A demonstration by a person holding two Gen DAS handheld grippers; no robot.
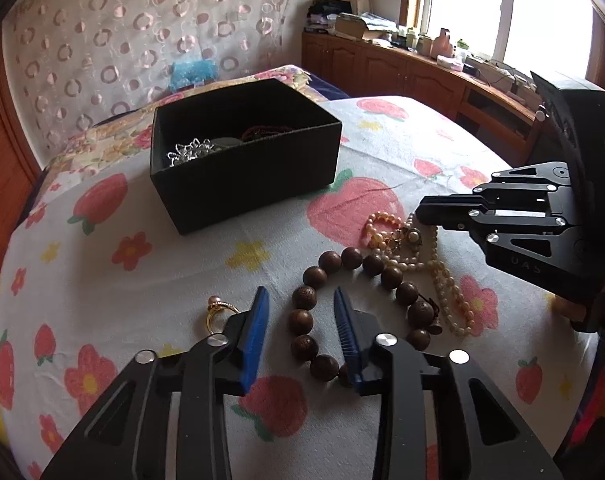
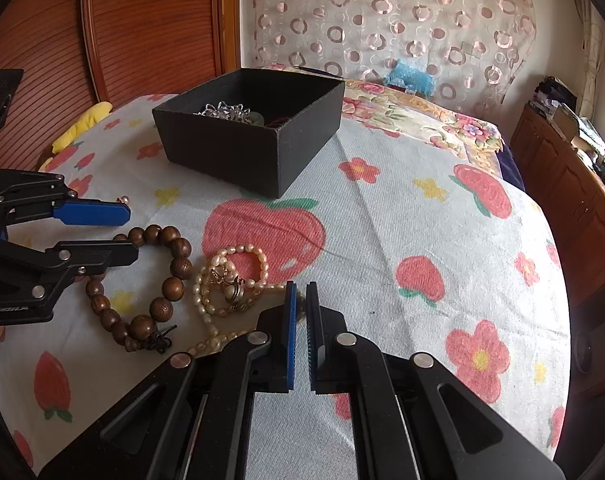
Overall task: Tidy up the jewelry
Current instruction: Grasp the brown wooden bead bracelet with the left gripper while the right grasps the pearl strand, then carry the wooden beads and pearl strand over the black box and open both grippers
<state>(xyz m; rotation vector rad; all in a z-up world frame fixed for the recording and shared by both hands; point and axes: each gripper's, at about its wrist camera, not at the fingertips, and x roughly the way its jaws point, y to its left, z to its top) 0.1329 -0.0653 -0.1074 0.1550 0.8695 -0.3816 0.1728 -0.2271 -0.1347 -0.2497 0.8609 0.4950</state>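
Observation:
A brown wooden bead bracelet (image 1: 390, 278) lies on the flowered cloth; it also shows in the right wrist view (image 2: 170, 288). My left gripper (image 1: 300, 294) is open, its jaws straddling the bracelet's left side. A pearl necklace (image 1: 442, 276) with a brooch lies to the right, also in the right wrist view (image 2: 230, 280). A gold ring (image 1: 218, 312) sits left of the left finger. My right gripper (image 2: 301, 286) is nearly shut and empty, just right of the pearls. The black box (image 1: 242, 160) (image 2: 254, 136) holds a silver piece (image 1: 188, 152) and other jewelry.
The flowered cloth (image 2: 402, 220) covers a bed. A wooden headboard (image 2: 142, 20) and a yellow cushion (image 2: 82, 124) lie at the left. A wooden cabinet (image 1: 422, 72) with clutter runs under the window.

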